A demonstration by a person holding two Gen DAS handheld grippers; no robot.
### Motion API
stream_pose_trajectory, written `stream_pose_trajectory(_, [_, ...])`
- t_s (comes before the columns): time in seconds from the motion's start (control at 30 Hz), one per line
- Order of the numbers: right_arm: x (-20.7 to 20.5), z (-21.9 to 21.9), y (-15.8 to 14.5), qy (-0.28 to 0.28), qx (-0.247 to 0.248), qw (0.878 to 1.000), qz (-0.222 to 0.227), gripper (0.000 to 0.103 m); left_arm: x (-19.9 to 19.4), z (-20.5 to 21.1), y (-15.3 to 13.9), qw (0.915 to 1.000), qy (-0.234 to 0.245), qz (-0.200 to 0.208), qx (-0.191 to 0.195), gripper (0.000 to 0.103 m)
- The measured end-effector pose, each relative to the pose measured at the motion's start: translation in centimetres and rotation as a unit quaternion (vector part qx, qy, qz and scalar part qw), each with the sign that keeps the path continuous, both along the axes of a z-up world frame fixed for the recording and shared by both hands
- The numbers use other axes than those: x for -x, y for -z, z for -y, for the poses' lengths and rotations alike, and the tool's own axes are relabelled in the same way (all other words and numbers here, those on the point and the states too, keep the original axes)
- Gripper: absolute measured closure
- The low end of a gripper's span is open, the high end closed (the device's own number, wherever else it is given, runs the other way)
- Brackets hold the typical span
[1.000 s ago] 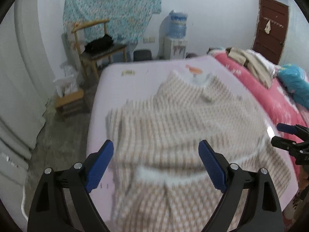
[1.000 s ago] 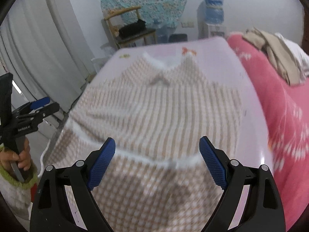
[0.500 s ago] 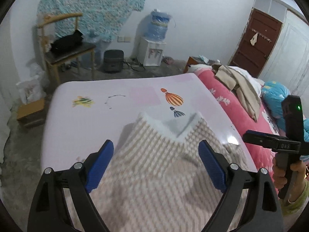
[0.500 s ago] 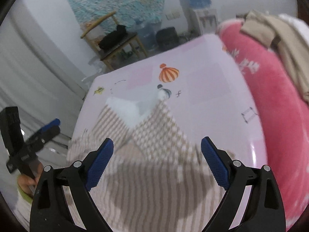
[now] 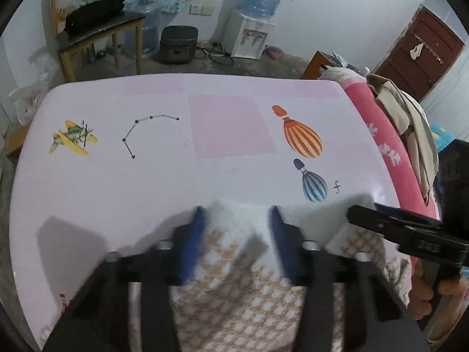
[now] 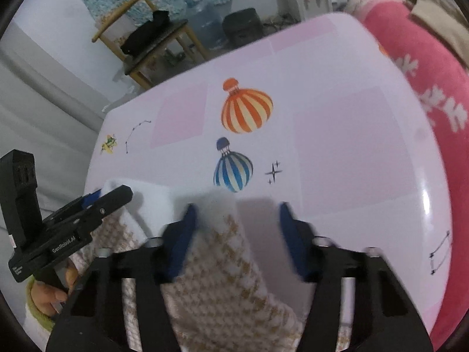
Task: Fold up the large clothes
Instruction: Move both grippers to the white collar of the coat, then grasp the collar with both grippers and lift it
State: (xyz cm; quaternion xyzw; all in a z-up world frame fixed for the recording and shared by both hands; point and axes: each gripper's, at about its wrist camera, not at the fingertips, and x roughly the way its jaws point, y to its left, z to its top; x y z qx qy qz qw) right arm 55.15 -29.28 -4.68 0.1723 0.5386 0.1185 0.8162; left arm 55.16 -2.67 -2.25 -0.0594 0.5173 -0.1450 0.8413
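A beige-and-white houndstooth garment [image 5: 234, 278] lies on the pale pink printed bed sheet [image 5: 146, 182], its fuzzy white top edge at the far side. My left gripper [image 5: 236, 217] is over that edge with the white fabric between its blue pads; its jaws are closing and blurred. My right gripper [image 6: 237, 212] is closing too: a raised corner of the garment [image 6: 222, 264] rests by its left pad, with bare sheet [image 6: 337, 146] towards the right pad. Each gripper also shows in the other's view, the right gripper [image 5: 356, 214] and the left gripper [image 6: 117, 195], a hand holding each.
A pink blanket [image 5: 384, 135] with a pile of beige clothes [image 5: 410, 117] runs along the bed's right side. Beyond the bed's far edge stand a wooden chair [image 5: 96, 29], a black cooker [image 5: 177, 44] and a water dispenser [image 5: 249, 35]. A dark door [image 5: 419, 55] is at the back right.
Both grippers travelled forward over the garment to its far white edge and dipped lower. Their jaws went from wide open to much narrower, with fabric now between them.
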Motion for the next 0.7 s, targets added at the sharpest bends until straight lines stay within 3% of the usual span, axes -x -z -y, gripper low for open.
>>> stream_pose_trajectory(0.03, [0.1,0.0,0.1,-0.001,-0.007,1.000,-0.001,0.077,0.1,0.1,-0.2,1.0000,0.002,0.006,-0.002,0.078])
stream_pose_trajectory(0.13, [1.6,0.1,-1.1,-0.008,-0.015,1.000,0.017,0.091,1.7,-0.4,-1.7,0.9995,0.019,0.019,0.016,0.088])
stream_pose_trajectory(0.47, [11.3,-0.3,-7.3,-0.060,0.014,0.992,0.107,0.093,11.3,-1.6,-8.2,0.9908,0.076,0.108,0.030,0.092])
stream_pose_trajectory(0.6, [17.0,-1.1,-7.5,-0.106,0.045,0.986,0.125,0.081,16.7,-1.9,-8.3,0.9853,0.109,0.131,0.011,0.092])
stream_pose_trajectory(0.7, [19.8,-2.0,-7.6,-0.137,0.054,0.980,0.136,0.058,20.0,-2.2,-7.2,0.9814,0.131,0.140,-0.012,0.091])
